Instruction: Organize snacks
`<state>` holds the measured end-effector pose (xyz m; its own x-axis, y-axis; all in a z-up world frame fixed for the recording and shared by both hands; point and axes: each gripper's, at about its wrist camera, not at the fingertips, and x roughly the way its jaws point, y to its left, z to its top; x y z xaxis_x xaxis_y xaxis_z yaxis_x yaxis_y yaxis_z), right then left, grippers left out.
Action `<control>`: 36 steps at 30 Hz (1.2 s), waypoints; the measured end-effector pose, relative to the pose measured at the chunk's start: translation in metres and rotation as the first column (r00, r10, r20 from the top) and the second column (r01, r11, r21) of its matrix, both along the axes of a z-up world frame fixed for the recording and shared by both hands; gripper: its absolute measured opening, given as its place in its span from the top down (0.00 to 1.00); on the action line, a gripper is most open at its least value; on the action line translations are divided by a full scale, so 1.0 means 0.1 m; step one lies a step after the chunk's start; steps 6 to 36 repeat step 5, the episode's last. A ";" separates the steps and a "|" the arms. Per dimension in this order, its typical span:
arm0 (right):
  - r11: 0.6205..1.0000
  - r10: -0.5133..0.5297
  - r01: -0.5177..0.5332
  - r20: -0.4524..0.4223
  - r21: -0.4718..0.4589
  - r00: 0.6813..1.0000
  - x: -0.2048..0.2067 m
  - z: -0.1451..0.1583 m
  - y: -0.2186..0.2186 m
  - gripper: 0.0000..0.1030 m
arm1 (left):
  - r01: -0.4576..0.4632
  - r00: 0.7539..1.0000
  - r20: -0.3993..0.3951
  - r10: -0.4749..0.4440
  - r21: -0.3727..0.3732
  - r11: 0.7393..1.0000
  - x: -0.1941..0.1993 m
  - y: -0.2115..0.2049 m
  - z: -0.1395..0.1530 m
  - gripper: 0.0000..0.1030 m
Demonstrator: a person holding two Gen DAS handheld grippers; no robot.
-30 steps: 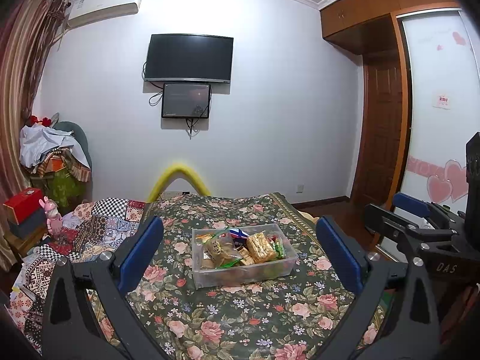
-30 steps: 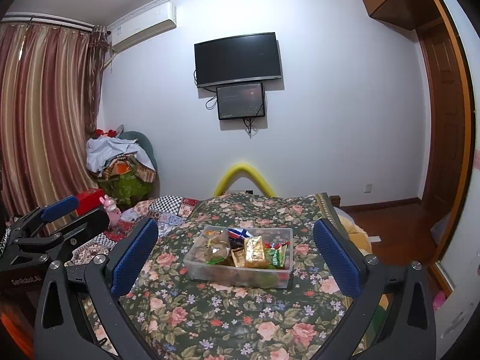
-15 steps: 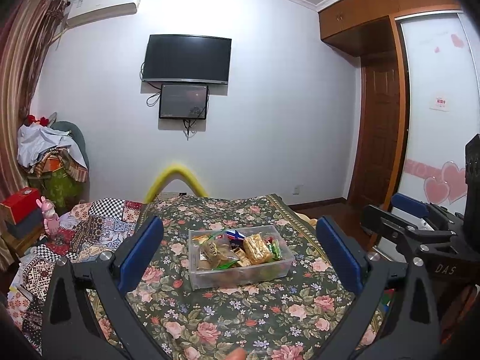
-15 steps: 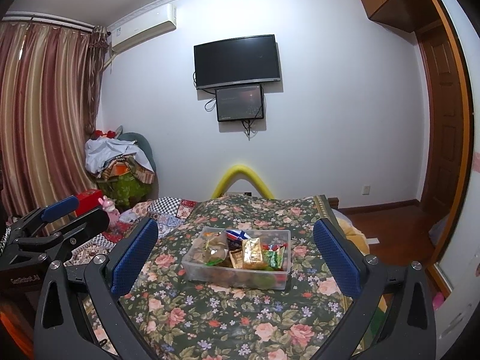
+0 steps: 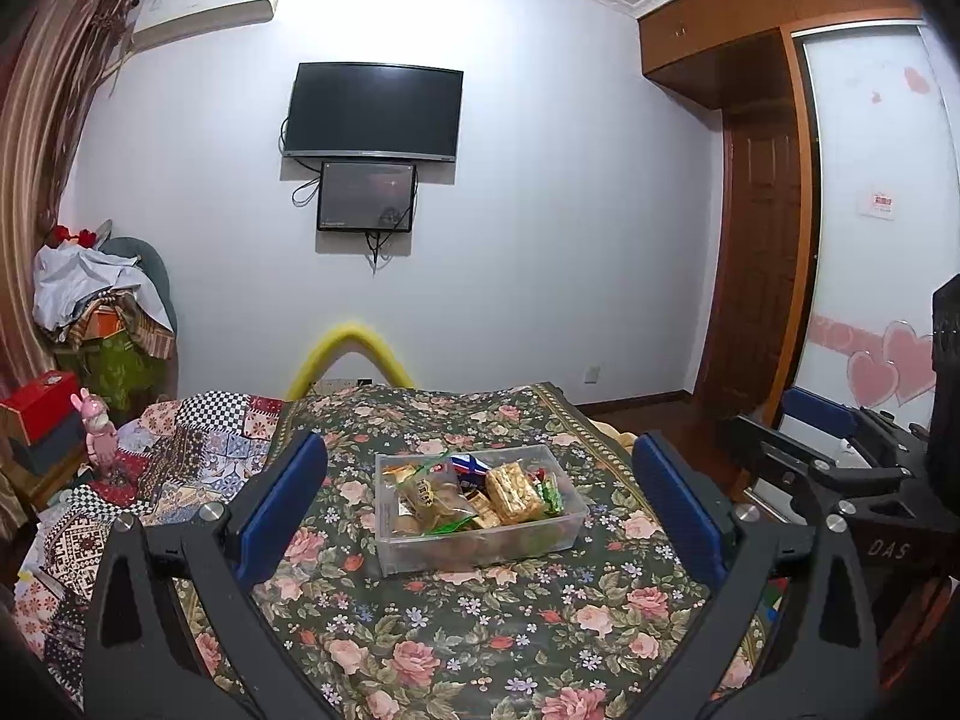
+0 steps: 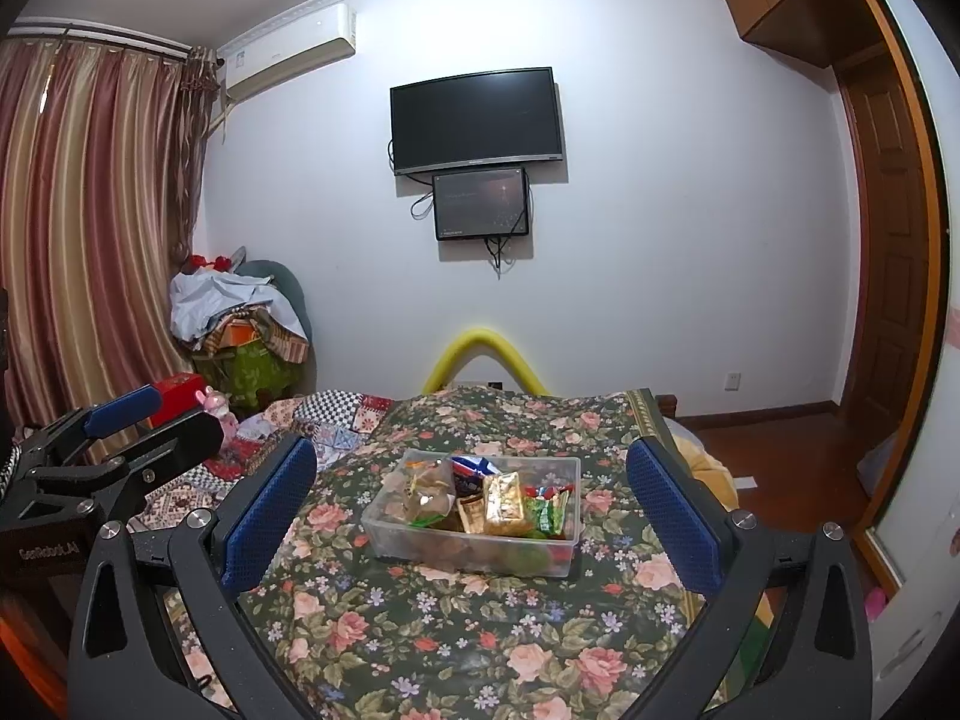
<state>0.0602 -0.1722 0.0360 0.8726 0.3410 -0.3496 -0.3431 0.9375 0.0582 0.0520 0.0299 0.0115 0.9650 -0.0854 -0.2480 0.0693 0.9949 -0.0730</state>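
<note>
A clear plastic box (image 5: 570,525) full of wrapped snacks stands on a floral cloth; it also shows in the right wrist view (image 6: 390,540). A gold packet (image 5: 513,492) lies on top, seen too in the right wrist view (image 6: 504,497). My left gripper (image 5: 480,510) is open and empty, held back from the box. My right gripper (image 6: 471,510) is open and empty, also short of the box. Each gripper shows at the edge of the other's view: the right one (image 5: 840,456), the left one (image 6: 108,450).
The floral cloth (image 5: 480,618) covers a raised surface with a patchwork quilt (image 5: 180,450) at its left. A yellow foam arch (image 5: 351,348) stands behind. A clothes pile (image 6: 240,324) and red box (image 5: 36,402) sit at left; a wooden door (image 5: 756,264) is at right.
Both cameras have drifted slightly back and up, so the box sits a little lower and farther. Both grippers stay open and empty.
</note>
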 end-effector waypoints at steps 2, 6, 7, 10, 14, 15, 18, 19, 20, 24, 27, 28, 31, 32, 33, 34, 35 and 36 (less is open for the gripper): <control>1.000 0.000 0.000 -0.003 0.001 1.000 0.00 -0.01 0.00 0.00 | 0.003 1.000 -0.004 -0.003 -0.003 1.000 0.01 0.01 -0.01 0.00; 1.000 -0.001 0.001 -0.004 0.003 1.000 0.01 -0.02 -0.01 0.00 | 0.005 1.000 -0.008 -0.005 0.002 1.000 0.02 -0.01 -0.03 0.00; 1.000 -0.001 0.001 -0.004 0.003 1.000 0.01 -0.02 -0.01 0.00 | 0.005 1.000 -0.008 -0.005 0.002 1.000 0.02 -0.01 -0.03 0.00; 1.000 -0.001 0.001 -0.004 0.003 1.000 0.01 -0.02 -0.01 0.00 | 0.005 1.000 -0.008 -0.005 0.002 1.000 0.02 -0.01 -0.03 0.00; 1.000 -0.001 0.001 -0.004 0.003 1.000 0.01 -0.02 -0.01 0.00 | 0.005 1.000 -0.008 -0.005 0.002 1.000 0.02 -0.01 -0.03 0.00; 1.000 -0.001 0.001 -0.004 0.003 1.000 0.01 -0.02 -0.01 0.00 | 0.005 1.000 -0.008 -0.005 0.002 1.000 0.02 -0.01 -0.03 0.00; 1.000 -0.001 0.001 -0.004 0.003 1.000 0.01 -0.02 -0.01 0.00 | 0.005 1.000 -0.008 -0.005 0.002 1.000 0.02 -0.01 -0.03 0.00; 1.000 -0.001 0.001 -0.004 0.003 1.000 0.01 -0.02 -0.01 0.00 | 0.005 1.000 -0.008 -0.005 0.002 1.000 0.02 -0.01 -0.03 0.00; 1.000 -0.001 0.001 -0.004 0.003 1.000 0.01 -0.02 -0.01 0.00 | 0.005 1.000 -0.008 -0.005 0.002 1.000 0.02 -0.01 -0.03 0.00; 1.000 -0.001 0.001 -0.004 0.003 1.000 0.01 -0.02 -0.01 0.00 | 0.005 1.000 -0.008 -0.005 0.002 1.000 0.02 -0.01 -0.03 0.00; 1.000 -0.001 0.001 -0.004 0.003 1.000 0.01 -0.02 -0.01 0.00 | 0.005 1.000 -0.008 -0.005 0.002 1.000 0.02 -0.01 -0.03 0.00; 1.000 -0.001 0.001 -0.004 0.003 1.000 0.01 -0.02 -0.01 0.00 | 0.005 1.000 -0.008 -0.005 0.002 1.000 0.02 -0.01 -0.03 0.00; 1.000 -0.001 0.001 -0.004 0.003 1.000 0.01 -0.02 -0.01 0.00 | 0.005 1.000 -0.008 -0.005 0.002 1.000 0.02 -0.01 -0.03 0.00; 1.000 -0.001 0.001 -0.004 0.003 1.000 0.01 -0.02 -0.01 0.00 | 0.005 1.000 -0.008 -0.005 0.002 1.000 0.02 -0.01 -0.03 0.00; 1.000 -0.001 0.001 -0.004 0.003 1.000 0.01 -0.02 -0.01 0.00 | 0.005 1.000 -0.008 -0.005 0.002 1.000 0.02 -0.01 -0.03 0.00; 1.000 -0.001 0.001 -0.004 0.003 1.000 0.01 -0.02 -0.01 0.00 | 0.005 1.000 -0.008 -0.005 0.002 1.000 0.02 -0.01 -0.03 0.00; 1.000 -0.001 0.001 -0.004 0.003 1.000 0.01 -0.02 -0.01 0.00 | 0.005 1.000 -0.008 -0.005 0.002 1.000 0.02 -0.01 -0.03 0.00; 1.000 -0.001 0.001 -0.004 0.003 1.000 0.01 -0.02 -0.01 0.00 | 0.005 1.000 -0.008 -0.005 0.002 1.000 0.02 -0.01 -0.03 0.00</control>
